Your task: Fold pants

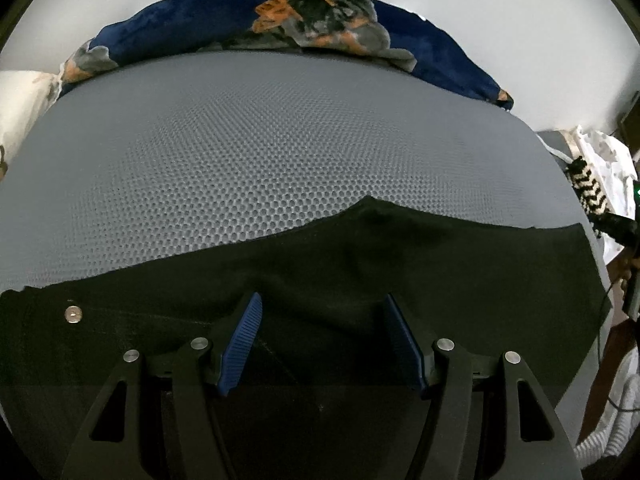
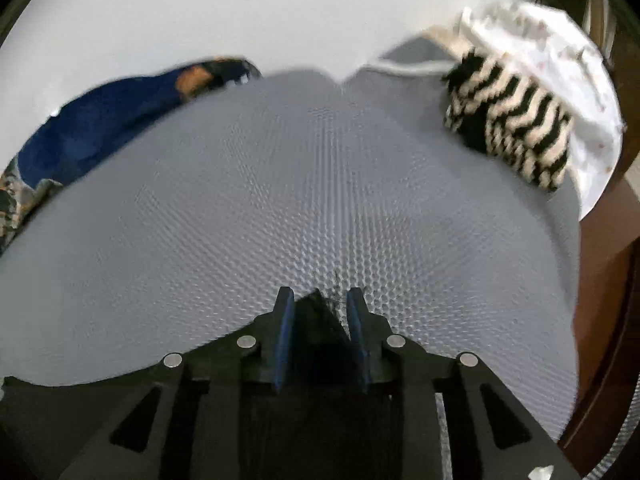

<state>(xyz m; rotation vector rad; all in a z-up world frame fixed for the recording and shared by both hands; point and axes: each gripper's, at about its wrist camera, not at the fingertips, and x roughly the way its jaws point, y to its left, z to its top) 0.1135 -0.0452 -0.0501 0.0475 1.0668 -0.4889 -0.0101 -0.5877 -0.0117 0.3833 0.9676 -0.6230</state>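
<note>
Blue ribbed pads of the left gripper (image 1: 322, 304) stand spread wide at the bottom of the left wrist view, hovering over black pants (image 1: 360, 264) with nothing pinched between them. That garment lies flat across the lower half of the frame on a grey honeycomb mat (image 1: 260, 140), its upper edge running from lower left up to a small peak right of centre, and a metal button (image 1: 74, 314) shows at lower left. Its long axis seems to run left to right across the frame, button end to the left, though neither end is fully visible. In the right wrist view the right gripper (image 2: 320, 298) has its jaws a little apart, a dark corner of cloth (image 2: 316, 320) lying between them; whether the pads press on it is unclear in the blur. Such cloth looks soft, limp and light, likely to sag and drag on the mat, so an edge or corner pinch through both layers would suit best
</note>
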